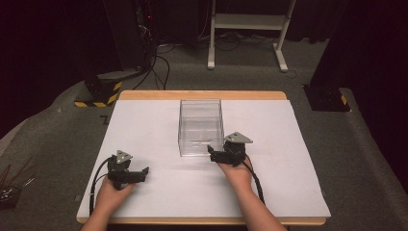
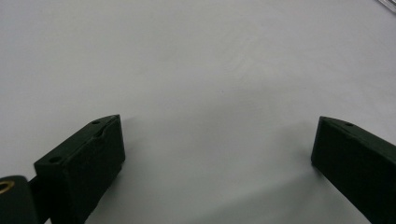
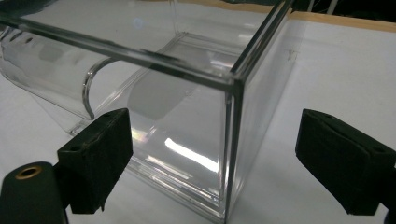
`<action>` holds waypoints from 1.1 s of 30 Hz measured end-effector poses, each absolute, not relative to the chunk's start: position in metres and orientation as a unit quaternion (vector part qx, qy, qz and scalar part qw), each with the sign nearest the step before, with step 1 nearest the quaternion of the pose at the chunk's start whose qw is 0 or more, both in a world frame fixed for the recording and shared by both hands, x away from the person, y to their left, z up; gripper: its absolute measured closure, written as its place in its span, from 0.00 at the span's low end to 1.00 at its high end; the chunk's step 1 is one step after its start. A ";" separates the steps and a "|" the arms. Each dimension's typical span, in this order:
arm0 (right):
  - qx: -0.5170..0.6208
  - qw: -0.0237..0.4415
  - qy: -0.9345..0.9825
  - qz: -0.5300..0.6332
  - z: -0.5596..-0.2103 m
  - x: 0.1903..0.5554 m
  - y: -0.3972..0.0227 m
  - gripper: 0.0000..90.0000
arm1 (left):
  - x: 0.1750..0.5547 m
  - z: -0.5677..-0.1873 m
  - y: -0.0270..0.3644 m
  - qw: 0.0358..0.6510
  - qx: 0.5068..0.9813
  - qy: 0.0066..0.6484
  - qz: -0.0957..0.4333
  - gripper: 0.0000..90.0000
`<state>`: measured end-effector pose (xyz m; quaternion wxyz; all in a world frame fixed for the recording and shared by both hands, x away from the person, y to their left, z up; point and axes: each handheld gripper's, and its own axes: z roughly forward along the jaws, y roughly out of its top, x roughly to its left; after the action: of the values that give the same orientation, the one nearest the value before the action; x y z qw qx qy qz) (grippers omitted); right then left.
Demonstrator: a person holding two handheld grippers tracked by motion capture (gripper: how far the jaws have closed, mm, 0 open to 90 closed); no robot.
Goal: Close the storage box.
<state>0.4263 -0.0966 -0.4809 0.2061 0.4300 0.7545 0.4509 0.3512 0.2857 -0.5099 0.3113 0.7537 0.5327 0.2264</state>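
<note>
A clear plastic box (image 1: 201, 127) with an open top stands on the white sheet (image 1: 144, 125) at the table's middle. My right gripper (image 1: 212, 153) is at the box's near right corner, its jaws pointing left. In the right gripper view the right gripper (image 3: 213, 116) is open, and the box's upright corner edge (image 3: 232, 140) stands between the jaws without touching either. A curved clear edge (image 3: 88, 88) shows through the box wall. My left gripper (image 1: 143, 173) rests low at the front left, well away from the box. The left gripper (image 2: 218, 126) is open over bare white sheet.
The wooden table edge (image 1: 202, 95) runs behind the sheet. On the floor beyond are a black base with yellow stripes (image 1: 98, 94), another black base (image 1: 326, 98), white frame legs (image 1: 245, 29) and cables. A small bin of tools (image 1: 9, 192) sits at the far left.
</note>
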 end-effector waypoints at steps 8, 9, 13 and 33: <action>0.442 0.211 0.747 0.450 -0.482 0.436 -0.095 0.13 | 0.351 -0.510 0.286 0.311 0.754 0.533 0.226 0.03; 0.445 0.210 0.745 0.452 -0.482 0.438 -0.096 0.13 | 0.351 -0.510 0.286 0.311 0.754 0.533 0.226 0.03; 0.443 0.207 0.747 0.451 -0.483 0.440 -0.095 0.12 | 0.351 -0.510 0.286 0.311 0.754 0.533 0.226 0.03; 0.424 0.194 0.753 0.464 -0.477 0.416 -0.104 0.15 | 0.351 -0.510 0.285 0.312 0.752 0.534 0.227 0.03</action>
<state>0.4164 -0.1041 -0.4770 0.1936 0.4242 0.7532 0.4640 0.3509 0.2851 -0.5101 0.3122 0.7523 0.5337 0.2275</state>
